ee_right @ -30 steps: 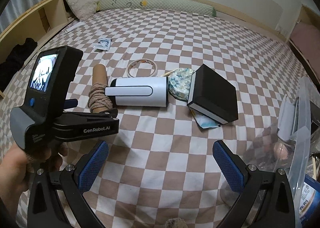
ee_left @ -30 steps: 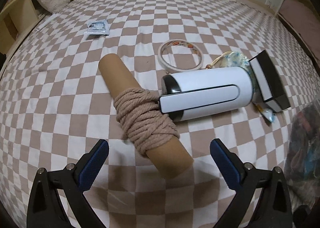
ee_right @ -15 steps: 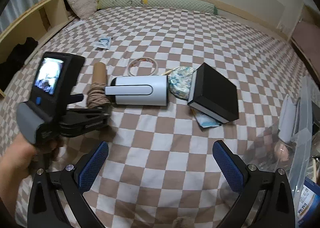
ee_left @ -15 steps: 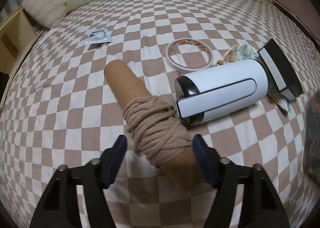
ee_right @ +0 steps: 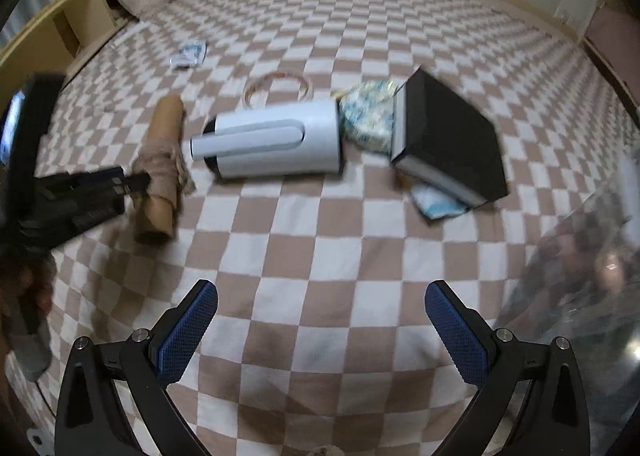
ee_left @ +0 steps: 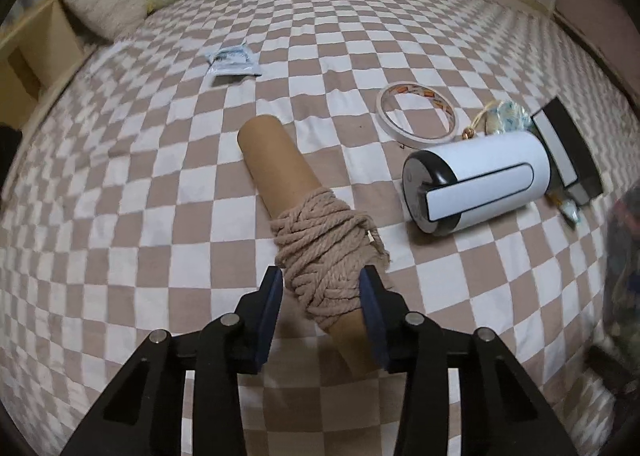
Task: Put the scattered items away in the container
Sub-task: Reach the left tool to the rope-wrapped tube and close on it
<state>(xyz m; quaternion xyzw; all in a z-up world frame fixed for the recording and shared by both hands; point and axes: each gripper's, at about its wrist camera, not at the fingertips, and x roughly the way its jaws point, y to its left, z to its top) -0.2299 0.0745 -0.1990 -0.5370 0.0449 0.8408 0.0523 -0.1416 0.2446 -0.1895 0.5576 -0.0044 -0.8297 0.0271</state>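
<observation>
A cardboard tube wound with beige rope [ee_left: 324,256] lies on the checkered bedspread. My left gripper [ee_left: 322,284] straddles the rope winding; its jaws are closing and both blue pads [ee_left: 272,296] touch the rope. In the right wrist view the same tube [ee_right: 160,160] sits at the left with the left gripper [ee_right: 132,182] on it. My right gripper [ee_right: 320,320] hangs open over bare bedspread with nothing between its fingers. The clear plastic container [ee_right: 580,276] stands at the right edge, with items inside.
A white cylinder device [ee_left: 476,184], a tape ring [ee_left: 416,116], a patterned pouch [ee_right: 370,120], a black box [ee_right: 448,140] and a foil packet [ee_left: 232,60] lie scattered. A pillow [ee_left: 104,4] and bolster line the far edge; a wooden shelf [ee_right: 68,32] stands at the left.
My left gripper came forward over the rope tube and its jaws narrowed from wide open onto the winding. The right gripper dropped lower towards the bedspread, still open.
</observation>
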